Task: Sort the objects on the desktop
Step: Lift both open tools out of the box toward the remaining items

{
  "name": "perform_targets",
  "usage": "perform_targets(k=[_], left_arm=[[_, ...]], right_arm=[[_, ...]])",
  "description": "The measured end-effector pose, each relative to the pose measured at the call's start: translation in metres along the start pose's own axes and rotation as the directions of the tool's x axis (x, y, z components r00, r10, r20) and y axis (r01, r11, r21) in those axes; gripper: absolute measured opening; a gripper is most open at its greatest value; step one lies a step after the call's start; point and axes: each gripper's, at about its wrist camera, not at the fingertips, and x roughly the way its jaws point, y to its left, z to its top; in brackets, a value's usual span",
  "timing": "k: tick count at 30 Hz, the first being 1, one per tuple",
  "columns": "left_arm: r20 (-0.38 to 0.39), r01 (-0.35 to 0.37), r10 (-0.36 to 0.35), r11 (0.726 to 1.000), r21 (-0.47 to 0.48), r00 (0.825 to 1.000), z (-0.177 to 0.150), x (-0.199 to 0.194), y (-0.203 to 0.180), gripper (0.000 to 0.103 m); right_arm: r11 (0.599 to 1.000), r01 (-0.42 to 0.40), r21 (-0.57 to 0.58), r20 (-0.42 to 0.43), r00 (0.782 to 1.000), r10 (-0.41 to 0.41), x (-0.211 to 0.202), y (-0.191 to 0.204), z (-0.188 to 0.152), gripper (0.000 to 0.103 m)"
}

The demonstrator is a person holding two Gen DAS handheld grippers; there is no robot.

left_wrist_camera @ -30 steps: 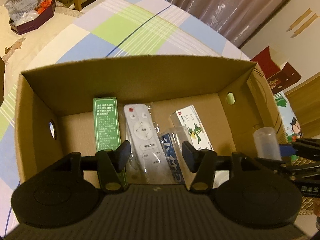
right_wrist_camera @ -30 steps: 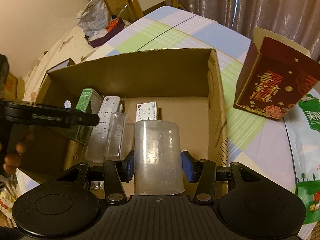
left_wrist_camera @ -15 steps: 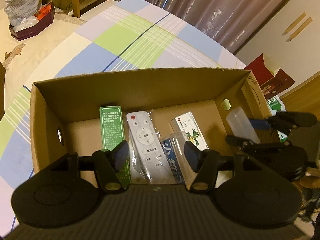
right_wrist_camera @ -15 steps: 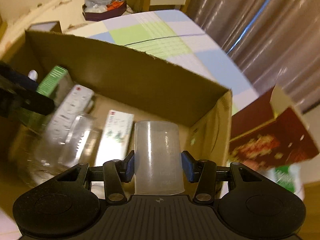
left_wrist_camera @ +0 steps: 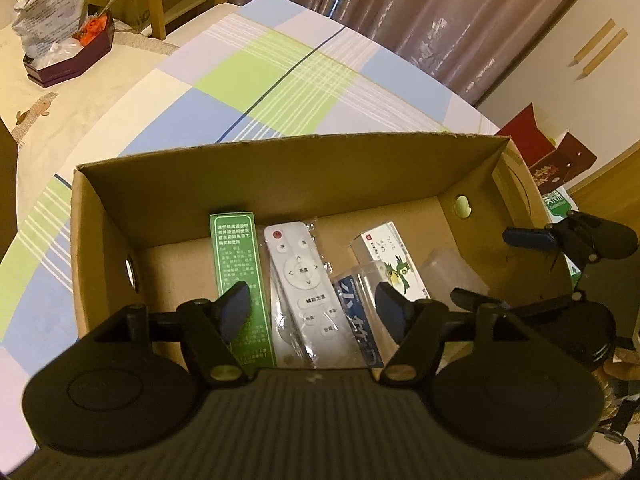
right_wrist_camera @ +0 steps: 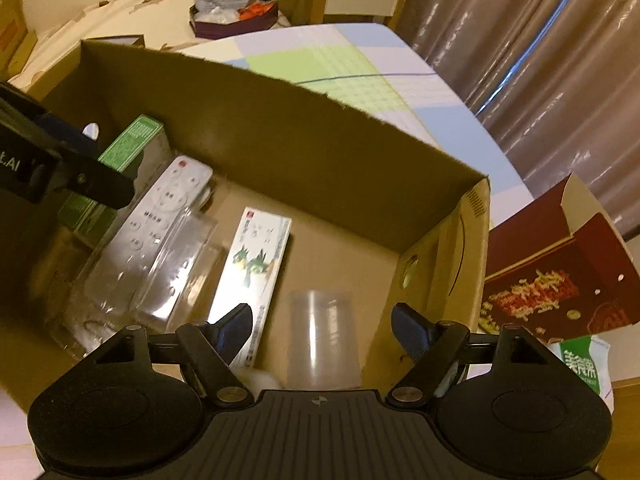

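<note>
A cardboard box (left_wrist_camera: 280, 184) (right_wrist_camera: 304, 136) holds a green carton (left_wrist_camera: 238, 264) (right_wrist_camera: 128, 148), a white remote (left_wrist_camera: 304, 280) (right_wrist_camera: 160, 216), a clear blister pack (left_wrist_camera: 360, 312) (right_wrist_camera: 176, 264) and a white carton with a bird picture (left_wrist_camera: 394, 256) (right_wrist_camera: 256, 264). A clear plastic cup (right_wrist_camera: 322, 340) (left_wrist_camera: 452, 272) lies in the box's right end. My right gripper (right_wrist_camera: 322, 330) hangs over the cup, its jaws opening, pads apart from the cup's sides. My left gripper (left_wrist_camera: 314, 312) hovers over the remote and blister pack, jaws opening, nothing between them.
A red gift box (right_wrist_camera: 560, 276) (left_wrist_camera: 556, 160) and a green-and-white snack bag (right_wrist_camera: 584, 364) lie right of the cardboard box on the checked tablecloth (left_wrist_camera: 280, 80). A dark tray with food and a spoon (left_wrist_camera: 68, 52) (right_wrist_camera: 236, 16) stands far back.
My right gripper rolled and sank into the box, then let go of the cup, which now lies on the box floor. My left gripper's jaws widened a little.
</note>
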Motion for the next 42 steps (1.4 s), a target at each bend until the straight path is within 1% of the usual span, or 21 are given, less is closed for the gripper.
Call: perform_targets(k=[9, 12, 17, 24, 32, 36, 42], left_arm=[[0.009, -0.009, 0.008, 0.999, 0.043, 1.0, -0.007, -0.006, -0.013, 0.065], [0.013, -0.011, 0.011, 0.999, 0.052, 1.0, -0.009, -0.01, -0.016, 0.066], [0.037, -0.028, 0.025, 0.997, 0.068, 0.999, -0.012, -0.02, -0.02, 0.066], [0.061, -0.029, 0.024, 0.996, 0.081, 0.998, -0.019, -0.038, -0.026, 0.066], [0.113, -0.036, 0.024, 0.994, 0.108, 0.993, -0.034, -0.069, -0.036, 0.066], [0.147, -0.044, 0.026, 0.991, 0.125, 0.989, -0.045, -0.088, -0.04, 0.066], [0.186, -0.047, 0.016, 0.985, 0.163, 0.982, -0.07, -0.116, -0.05, 0.066]], right_arm=[[1.0, -0.016, 0.012, -0.007, 1.0, 0.016, -0.01, 0.0, -0.004, 0.079], [0.999, -0.026, 0.032, -0.007, 1.0, 0.027, -0.016, -0.001, -0.007, 0.079], [0.997, -0.046, 0.061, 0.006, 0.999, 0.046, -0.03, -0.001, -0.012, 0.079], [0.995, -0.047, 0.088, 0.037, 0.998, 0.044, -0.051, 0.003, -0.019, 0.079], [0.991, -0.056, 0.122, 0.098, 0.994, 0.044, -0.084, 0.009, -0.029, 0.079], [0.982, -0.083, 0.172, 0.154, 0.986, 0.056, -0.108, 0.009, -0.038, 0.079], [0.969, -0.098, 0.225, 0.215, 0.975, 0.049, -0.147, 0.012, -0.063, 0.079]])
